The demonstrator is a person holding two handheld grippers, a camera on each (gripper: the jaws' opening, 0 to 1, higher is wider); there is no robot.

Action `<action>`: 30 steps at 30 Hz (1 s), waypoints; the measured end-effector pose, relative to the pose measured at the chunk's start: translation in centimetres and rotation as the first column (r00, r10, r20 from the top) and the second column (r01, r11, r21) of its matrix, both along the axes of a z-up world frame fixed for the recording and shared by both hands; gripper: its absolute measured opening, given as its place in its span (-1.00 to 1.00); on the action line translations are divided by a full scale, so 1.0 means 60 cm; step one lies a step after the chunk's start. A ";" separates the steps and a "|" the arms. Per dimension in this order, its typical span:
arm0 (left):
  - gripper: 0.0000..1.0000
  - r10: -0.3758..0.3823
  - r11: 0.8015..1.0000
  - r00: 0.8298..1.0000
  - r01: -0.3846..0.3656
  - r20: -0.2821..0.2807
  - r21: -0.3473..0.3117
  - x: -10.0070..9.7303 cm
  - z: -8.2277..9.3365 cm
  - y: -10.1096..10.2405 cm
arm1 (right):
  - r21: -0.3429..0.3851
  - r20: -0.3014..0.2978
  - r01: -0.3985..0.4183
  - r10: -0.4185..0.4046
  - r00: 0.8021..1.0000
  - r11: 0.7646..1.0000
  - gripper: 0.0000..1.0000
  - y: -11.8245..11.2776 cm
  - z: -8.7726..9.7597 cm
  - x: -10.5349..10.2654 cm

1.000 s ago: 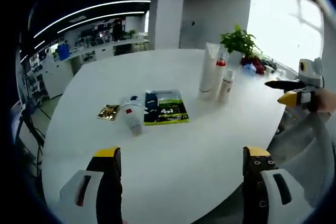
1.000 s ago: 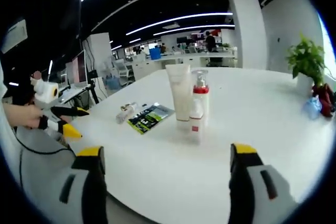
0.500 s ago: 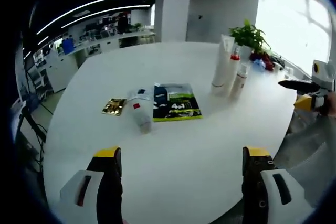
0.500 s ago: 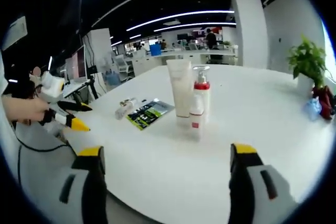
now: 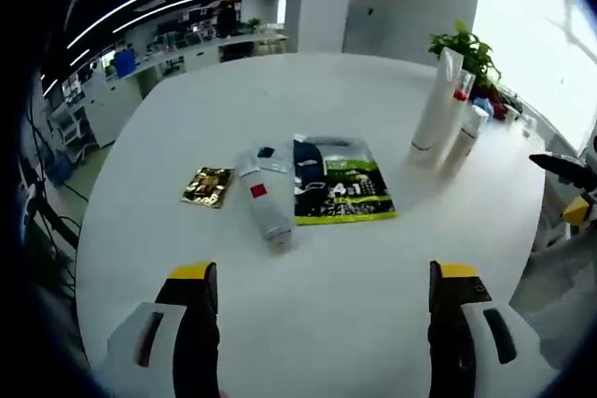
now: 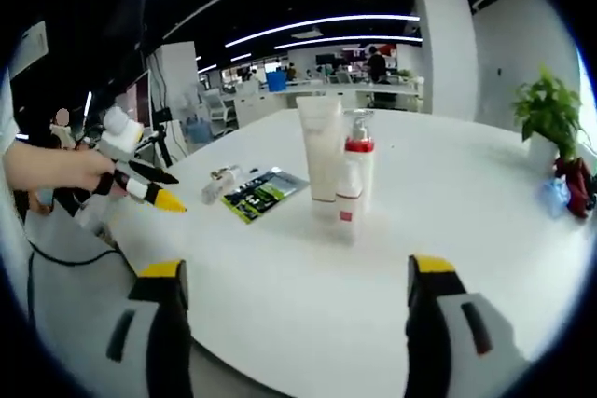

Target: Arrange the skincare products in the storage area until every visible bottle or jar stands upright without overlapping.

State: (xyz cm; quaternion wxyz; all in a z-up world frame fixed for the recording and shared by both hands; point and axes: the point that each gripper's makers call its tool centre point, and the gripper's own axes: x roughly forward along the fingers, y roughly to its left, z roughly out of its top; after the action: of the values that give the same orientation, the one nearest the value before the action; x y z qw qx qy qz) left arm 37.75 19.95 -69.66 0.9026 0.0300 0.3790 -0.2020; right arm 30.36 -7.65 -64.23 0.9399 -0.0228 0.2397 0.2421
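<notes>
Left gripper [image 5: 317, 277] jaws wide, empty; fallen tube [image 5: 264, 215] lies just ahead, beside the sachet [image 5: 340, 180]. Right gripper [image 6: 291, 277] wide too, facing the upright bottles [image 6: 338, 174].

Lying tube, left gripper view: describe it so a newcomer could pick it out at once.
On the round white table, find the green-and-black sachet lying flat near the middle. The lying tube is right beside it, towards the gold foil packet. It is the one pale container on its side, with a small red label; the other containers stand upright.
</notes>
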 end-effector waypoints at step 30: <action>0.22 0.028 0.989 0.982 0.000 -0.186 0.148 0.163 -0.055 0.020 | 0.016 -0.028 0.028 -0.028 0.999 0.999 0.93 -0.007 -0.007 0.001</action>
State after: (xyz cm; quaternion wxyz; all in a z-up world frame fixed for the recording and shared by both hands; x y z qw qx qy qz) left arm 47.55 21.14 -72.96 0.8595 0.0745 0.4766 -0.1691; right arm 30.43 -8.10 -64.62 0.9400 -0.0082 0.2508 0.2313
